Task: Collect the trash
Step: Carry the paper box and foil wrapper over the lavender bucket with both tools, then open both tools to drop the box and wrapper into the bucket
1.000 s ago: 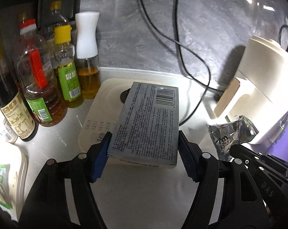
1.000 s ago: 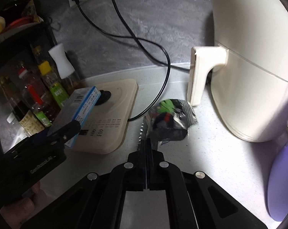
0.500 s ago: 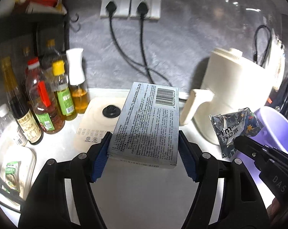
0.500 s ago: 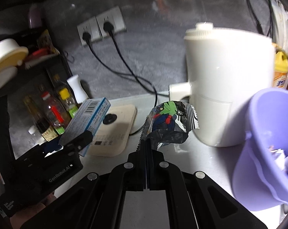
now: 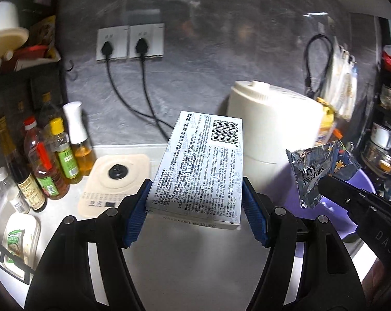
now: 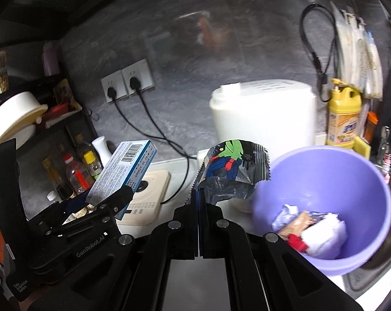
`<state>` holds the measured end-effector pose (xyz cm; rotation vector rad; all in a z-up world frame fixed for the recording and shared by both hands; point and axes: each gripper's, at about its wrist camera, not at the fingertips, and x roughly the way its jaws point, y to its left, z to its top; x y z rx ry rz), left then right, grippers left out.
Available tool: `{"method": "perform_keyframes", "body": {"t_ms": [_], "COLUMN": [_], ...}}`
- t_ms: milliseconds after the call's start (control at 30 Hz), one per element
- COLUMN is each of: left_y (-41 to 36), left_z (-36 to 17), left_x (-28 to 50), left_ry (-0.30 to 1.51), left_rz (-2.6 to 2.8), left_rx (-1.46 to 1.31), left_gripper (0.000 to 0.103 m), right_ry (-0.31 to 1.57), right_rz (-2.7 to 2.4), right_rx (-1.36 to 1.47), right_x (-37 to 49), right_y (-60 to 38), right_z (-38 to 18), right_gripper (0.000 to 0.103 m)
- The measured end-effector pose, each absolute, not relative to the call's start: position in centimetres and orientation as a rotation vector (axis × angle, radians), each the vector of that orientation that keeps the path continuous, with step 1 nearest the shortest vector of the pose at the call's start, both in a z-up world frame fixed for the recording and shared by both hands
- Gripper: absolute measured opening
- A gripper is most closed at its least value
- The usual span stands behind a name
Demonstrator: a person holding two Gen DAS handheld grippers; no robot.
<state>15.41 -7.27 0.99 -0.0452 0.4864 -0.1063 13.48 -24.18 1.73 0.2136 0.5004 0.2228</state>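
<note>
Both grippers raised, left gripper point(image 5: 195, 204) clamping flat cardboard box point(image 5: 200, 168), right gripper point(image 6: 198, 194) pinching crinkled foil wrapper point(image 6: 231, 165).

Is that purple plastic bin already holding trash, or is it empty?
Partly filled. The right wrist view looks into the purple plastic bin and shows crumpled white paper and wrappers lying at its bottom.

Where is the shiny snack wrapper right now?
The snack wrapper is pinched in the right gripper, held in the air beside the rim of the purple bin, in front of the white appliance.
</note>
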Motion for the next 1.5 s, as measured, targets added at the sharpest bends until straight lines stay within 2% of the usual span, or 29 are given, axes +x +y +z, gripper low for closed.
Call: {"method": "perform_keyframes", "body": {"t_ms": [567, 667, 700, 733, 800, 1400, 1500], "left_y": [-15.1, -16.1, -16.4, -16.7, -16.9, -23.1, -23.2], "left_z": [1.7, 1.6, 1.5, 1.5, 1.5, 1.0, 0.4], "left_x": [15.1, 15.3, 15.3, 15.4, 15.5, 16.3, 16.6], "left_ry": [0.480, 0.484, 0.484, 0.484, 0.485, 0.514, 0.538], "left_rz": [-0.245, -0.264, -0.269, -0.272, -0.277, -0.451, -0.459], "left_rx": [0.005, 0.010, 0.013, 0.015, 0.015, 0.094, 0.083], "left_gripper": [0.068, 0.068, 0.068, 0.068, 0.068, 0.069, 0.078], "right_ry": [0.461, 0.471, 0.479, 0.480, 0.473, 0.495, 0.495], "right_rz": [0.068, 0.040, 0.025, 0.021, 0.004, -0.095, -0.107], "right_rx": [0.272, 0.268, 0.262, 0.265, 0.282, 0.369, 0.372], "right_x": [10.2, 10.0, 10.0, 9.9, 9.5, 6.8, 6.6], "right_y": [-31.6, -32.2, -32.4, -32.7, -33.3, -37.9, -38.4], "right_z": [2.4, 2.3, 2.2, 2.1, 2.0, 0.9, 0.8], "right_gripper": [0.001, 0.006, 0.010, 0.024, 0.036, 0.036, 0.036]}}
